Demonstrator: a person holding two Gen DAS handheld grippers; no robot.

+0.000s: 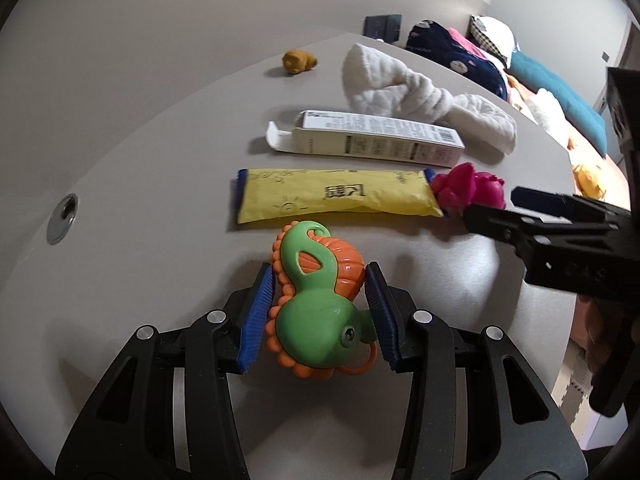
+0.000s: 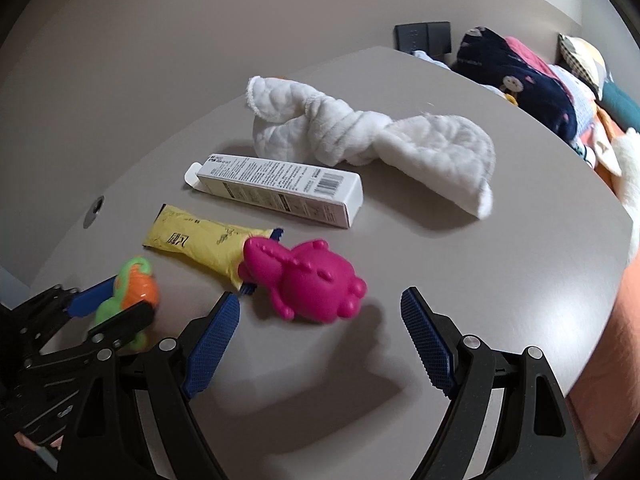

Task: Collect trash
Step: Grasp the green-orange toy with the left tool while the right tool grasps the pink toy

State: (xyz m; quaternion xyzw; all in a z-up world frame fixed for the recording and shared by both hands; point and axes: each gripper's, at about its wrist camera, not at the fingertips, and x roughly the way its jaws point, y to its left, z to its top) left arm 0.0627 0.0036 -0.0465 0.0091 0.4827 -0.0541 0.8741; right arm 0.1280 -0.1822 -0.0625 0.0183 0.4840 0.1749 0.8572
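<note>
1. Left wrist view: our left gripper has its blue pads against both sides of the green and orange toy, so we judge it clamped on that toy, low over the grey table.
2. Trash lies just beyond the toy. We count one yellow wrapper, flat and parallel to one white carton with its end flap open. The pink toy overlaps the wrapper's right end.
3. We also count one white cloth behind the carton and one small brown figure near the far edge. Our right gripper reaches in from the right; from here we cannot tell how wide it stands.
4. Right wrist view: our right gripper stands wide apart and holds nothing, with the pink toy just ahead of its fingers. The wrapper runs out from under that toy toward the left; the carton lies clear behind it.
5. Handling, as we judge it: the wrapper looks light, thin and slippery, so we would pinch its free left end. The carton looks light and stiff but crushable; we would take it across its narrow middle with gentle pressure.
6. Toys number two, trash pieces two.
</note>
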